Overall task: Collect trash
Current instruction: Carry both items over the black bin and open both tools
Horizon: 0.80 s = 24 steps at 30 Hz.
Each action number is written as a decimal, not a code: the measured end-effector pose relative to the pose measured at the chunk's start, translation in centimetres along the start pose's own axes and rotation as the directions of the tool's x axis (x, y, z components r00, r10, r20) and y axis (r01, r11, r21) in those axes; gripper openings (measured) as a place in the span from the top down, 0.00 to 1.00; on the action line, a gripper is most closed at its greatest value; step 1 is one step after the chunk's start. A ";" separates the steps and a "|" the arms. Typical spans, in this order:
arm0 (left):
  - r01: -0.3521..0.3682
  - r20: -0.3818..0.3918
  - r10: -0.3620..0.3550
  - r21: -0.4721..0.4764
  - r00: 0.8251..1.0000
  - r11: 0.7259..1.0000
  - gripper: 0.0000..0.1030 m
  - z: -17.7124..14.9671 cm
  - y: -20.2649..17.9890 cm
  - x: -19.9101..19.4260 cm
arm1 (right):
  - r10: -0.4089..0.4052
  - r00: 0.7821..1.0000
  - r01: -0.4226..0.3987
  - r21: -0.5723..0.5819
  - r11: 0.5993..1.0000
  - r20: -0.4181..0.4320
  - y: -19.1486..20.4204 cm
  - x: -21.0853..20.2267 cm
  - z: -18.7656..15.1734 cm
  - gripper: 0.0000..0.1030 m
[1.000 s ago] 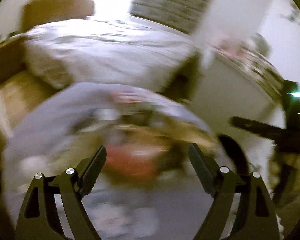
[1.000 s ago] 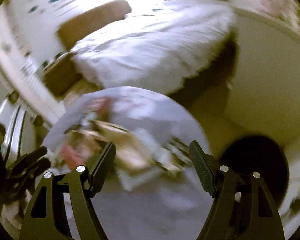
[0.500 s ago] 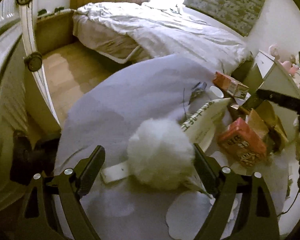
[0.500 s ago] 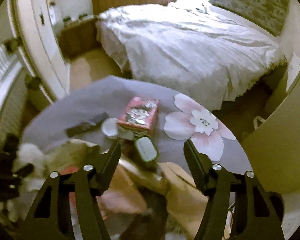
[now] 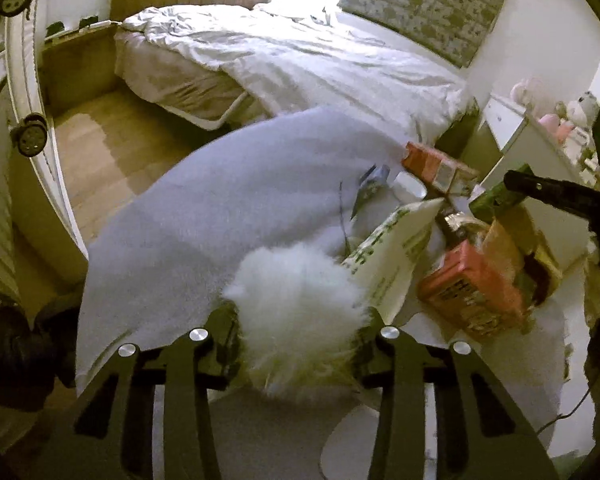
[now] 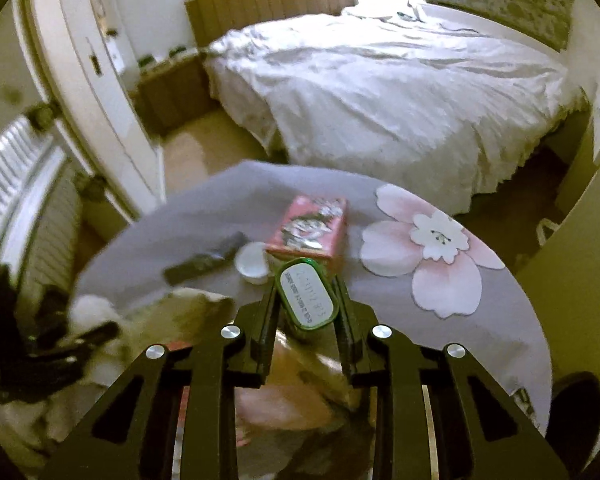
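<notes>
In the left wrist view, the left gripper (image 5: 296, 332) has just been closing, and its jaws now press into the two sides of a white fluffy ball (image 5: 296, 300) that lies near the close edge of the grey floral rug (image 5: 204, 232). The risk here is that the fluff gives way: if only loose fibres are pinched, the ball may slip free on the lift (it looks soft and springy). To its right a heap of litter spreads toward the rug's right edge: a printed white bag (image 5: 396, 256), an orange box (image 5: 472, 292) and a second orange carton (image 5: 436, 168) farther off. In the right wrist view, the right gripper (image 6: 305, 300) has likewise just been closing; its jaws stand narrow, clamped on the flanks of a green-rimmed container (image 6: 306, 294), whose white oval end faces the camera. The container sits squarely between the jaws, over the middle of the rug, just before a pink box (image 6: 312, 228) and a small white cup (image 6: 254, 260). Its smooth sides could slide out if it is tilted sharply, and a careless lift might drag the crumpled brown paper (image 6: 312, 368) below it.
</notes>
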<state>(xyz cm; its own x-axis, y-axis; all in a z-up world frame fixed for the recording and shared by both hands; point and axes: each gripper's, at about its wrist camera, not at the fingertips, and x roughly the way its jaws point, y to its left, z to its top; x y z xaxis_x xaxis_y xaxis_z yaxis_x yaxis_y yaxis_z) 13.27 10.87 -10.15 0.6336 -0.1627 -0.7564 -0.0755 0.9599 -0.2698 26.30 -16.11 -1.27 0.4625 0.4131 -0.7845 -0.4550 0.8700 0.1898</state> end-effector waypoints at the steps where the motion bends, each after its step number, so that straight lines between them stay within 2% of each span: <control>1: 0.012 0.011 -0.012 0.000 1.000 1.000 0.60 0.1 -0.2 -0.6 | 0.015 1.000 -0.015 0.006 1.000 0.012 0.1 -0.8 0.0 0.74; 7: 0.086 0.078 -0.091 0.058 0.993 0.995 0.60 1.6 -3.0 -4.7 | 0.091 0.990 -0.095 0.038 0.995 0.109 0.1 -7.4 -0.4 0.74; 11: 0.151 0.088 -0.161 0.111 0.983 0.982 0.60 3.0 -6.2 -6.0 | 0.101 0.984 -0.113 0.074 0.991 0.148 -1.3 -11.2 -1.0 0.74; 14: 0.198 0.079 -0.212 0.156 0.974 0.968 0.60 3.8 -9.0 -6.1 | 0.079 0.983 -0.099 0.116 0.988 0.167 -3.2 -13.7 -1.7 0.74; 17: 0.272 0.046 -0.287 0.203 0.957 0.941 0.60 4.3 -13.0 -5.6 | 0.042 0.982 -0.074 0.170 0.983 0.186 -5.7 -16.1 -2.9 0.74; 20: 0.348 0.009 -0.364 0.266 0.932 0.899 0.60 4.7 -17.7 -4.9 | -0.021 0.981 -0.023 0.221 0.975 0.194 -8.7 -17.8 -4.4 0.74; 24: 0.433 -0.053 -0.446 0.364 0.893 0.824 0.60 4.4 -24.8 -3.5 | -0.107 0.976 0.041 0.322 0.946 0.190 -13.6 -20.0 -7.1 0.74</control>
<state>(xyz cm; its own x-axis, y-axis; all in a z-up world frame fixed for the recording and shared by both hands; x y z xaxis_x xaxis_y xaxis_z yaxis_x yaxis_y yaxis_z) 16.25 -11.35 1.82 0.5590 -0.5857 -0.5869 0.4927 0.8040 -0.3330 17.82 -38.07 7.65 0.6447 0.3610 -0.6739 -0.1664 0.9266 0.3372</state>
